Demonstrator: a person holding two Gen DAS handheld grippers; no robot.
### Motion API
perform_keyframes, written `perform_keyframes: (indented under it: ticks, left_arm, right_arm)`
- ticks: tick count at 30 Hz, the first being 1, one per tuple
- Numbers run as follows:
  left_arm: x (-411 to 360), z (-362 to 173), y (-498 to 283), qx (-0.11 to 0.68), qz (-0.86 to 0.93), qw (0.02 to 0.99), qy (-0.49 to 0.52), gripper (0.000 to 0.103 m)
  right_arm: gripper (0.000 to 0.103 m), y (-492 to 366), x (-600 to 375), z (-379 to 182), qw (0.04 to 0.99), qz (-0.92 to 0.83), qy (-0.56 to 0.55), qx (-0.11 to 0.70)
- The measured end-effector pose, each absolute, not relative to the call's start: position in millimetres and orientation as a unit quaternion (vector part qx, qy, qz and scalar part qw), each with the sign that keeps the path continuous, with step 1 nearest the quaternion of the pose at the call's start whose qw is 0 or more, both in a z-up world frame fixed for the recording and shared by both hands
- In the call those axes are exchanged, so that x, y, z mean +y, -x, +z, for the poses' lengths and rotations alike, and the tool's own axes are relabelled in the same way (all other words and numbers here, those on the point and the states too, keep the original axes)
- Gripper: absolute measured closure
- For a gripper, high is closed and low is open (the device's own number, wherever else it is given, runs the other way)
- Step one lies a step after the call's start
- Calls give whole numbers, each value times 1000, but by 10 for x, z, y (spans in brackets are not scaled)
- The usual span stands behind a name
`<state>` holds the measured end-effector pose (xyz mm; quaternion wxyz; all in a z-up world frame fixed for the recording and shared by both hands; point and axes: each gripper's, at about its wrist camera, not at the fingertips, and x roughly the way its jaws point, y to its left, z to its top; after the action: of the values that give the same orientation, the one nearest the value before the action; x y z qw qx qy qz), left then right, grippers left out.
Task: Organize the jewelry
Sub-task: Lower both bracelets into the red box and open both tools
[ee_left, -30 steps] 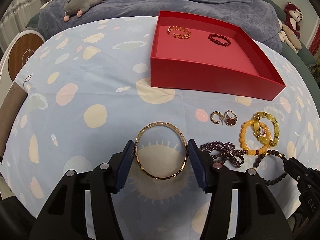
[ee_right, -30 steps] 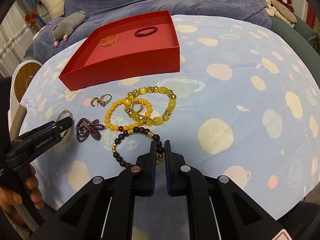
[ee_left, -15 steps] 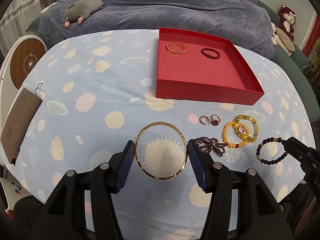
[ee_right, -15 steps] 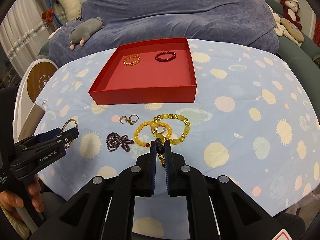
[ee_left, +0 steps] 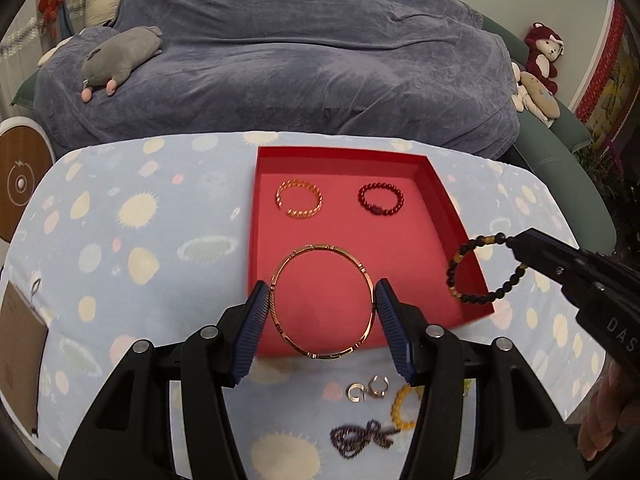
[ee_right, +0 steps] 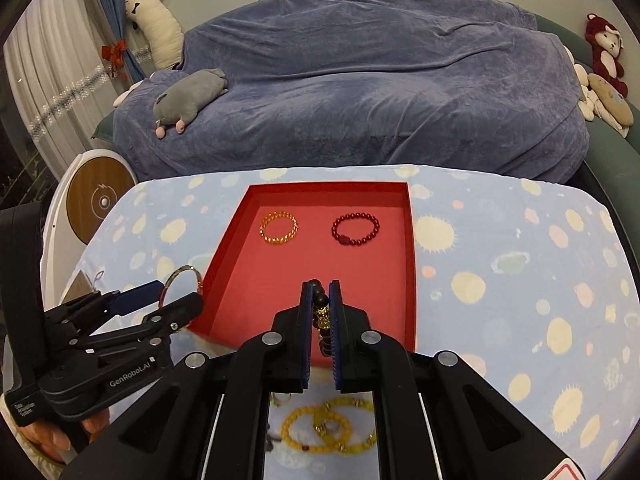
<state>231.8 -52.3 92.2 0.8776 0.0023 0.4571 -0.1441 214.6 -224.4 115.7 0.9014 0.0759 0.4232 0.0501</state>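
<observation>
One red tray [ee_left: 442,194], seven bracelets, two small rings, two hand-held grippers and four plush toys.

red tray [ee_left: 448,216] near half bare, two bracelets [ee_left: 299,199] at far end

Soft indoor light, fisheye-bent edges, slight blur

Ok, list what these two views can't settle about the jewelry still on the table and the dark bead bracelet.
- Purple bead strand: left wrist view, motion-blurred; its shape unreadable.
- Yellow bead bracelets: right wrist view, partly covered by the right gripper body; count unclear.
- Two small rings: left wrist view, too small for detail.
- Dark bead bracelet: right wrist view shows only a few beads between the fingers; the rest is hidden.
</observation>
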Motion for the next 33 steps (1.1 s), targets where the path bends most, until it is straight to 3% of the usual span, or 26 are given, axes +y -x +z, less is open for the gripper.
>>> perform_keyframes:
  ticks: [9, 20, 26, 33]
  left_arm:
    - [-862, 449, -3073, 485, -155, 860, -17, 51]
    - [-895, 28, -3285, 511, -144, 847, -33, 50]
    - [-856, 56, -3249, 499, -135, 856, -28, 42]
    - [-804, 270, -3131, 478, -129, 868, -33, 40]
  right_arm:
    - [95, -2990, -2281, 552, 877, 52, -96, 468]
    - [95, -3195, -2386, 58, 866, 16, -64, 496]
    - [74, -3103, -2408, 166, 881, 2, -50, 470]
    - [73, -2928, -2415, 396, 888, 6, -55, 456]
